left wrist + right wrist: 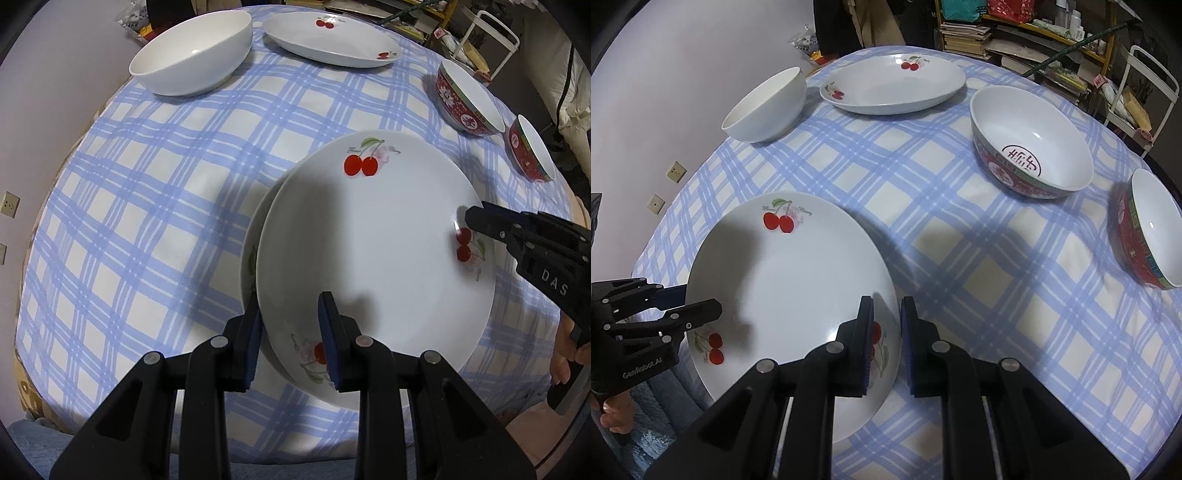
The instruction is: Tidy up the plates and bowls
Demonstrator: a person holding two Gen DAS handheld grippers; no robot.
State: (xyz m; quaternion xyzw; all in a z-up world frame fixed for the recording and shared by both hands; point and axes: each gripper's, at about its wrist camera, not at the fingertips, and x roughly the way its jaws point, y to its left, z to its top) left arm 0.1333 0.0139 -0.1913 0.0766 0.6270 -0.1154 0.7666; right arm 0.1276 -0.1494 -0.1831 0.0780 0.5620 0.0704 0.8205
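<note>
Left wrist view is showing you the table (147,221) under its blue checked cloth, and everything else is sitting relative to that. Nearest your edge of the table, you are holding a cherry-print plate (369,240) over a second plate (249,258) of the same kind, whose rim is peeking out on one side. That offset suggests you are stacking the pair and the top one is not yet centred.

Your left gripper (291,332) is straddling the near rim of the top plate, though I cannot tell whether its pads are pressing. Your right gripper (884,347) is clamped on the opposite rim, so the plate is being carried level from two sides.

At the far side of the table, a third cherry plate (332,40) and a plain white bowl (192,55) are waiting. Two red patterned bowls (1030,147) are standing along the table's right edge, apart from each other.
</note>
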